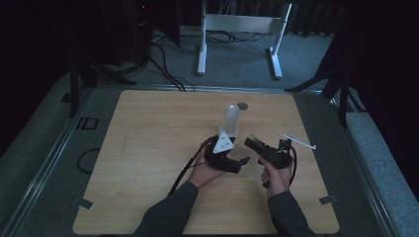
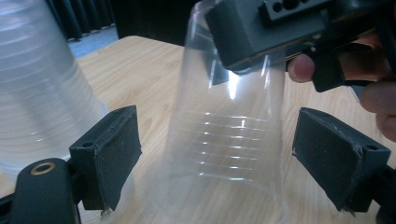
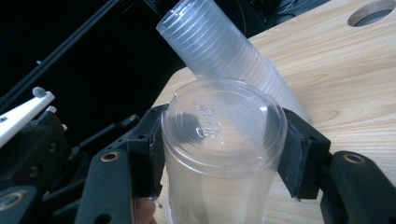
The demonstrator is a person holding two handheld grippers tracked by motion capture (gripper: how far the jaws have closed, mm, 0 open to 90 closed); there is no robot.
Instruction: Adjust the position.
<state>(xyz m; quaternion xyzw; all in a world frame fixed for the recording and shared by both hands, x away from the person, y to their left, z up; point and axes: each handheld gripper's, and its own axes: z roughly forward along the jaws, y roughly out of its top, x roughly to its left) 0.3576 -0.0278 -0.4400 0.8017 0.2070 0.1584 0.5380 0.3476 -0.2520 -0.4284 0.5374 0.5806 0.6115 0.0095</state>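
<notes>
Tipping threatens the single cup, pinched only by the right tongs as the left tongs gape wide, gripping nothing.

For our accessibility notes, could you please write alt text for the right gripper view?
The right claw is shut on an upside-down clear plastic cup, its black pads pressing the cup's sides near the base. Behind it, a stack of clear cups stands on the wooden table, with a round hole at the table's far edge.
</notes>
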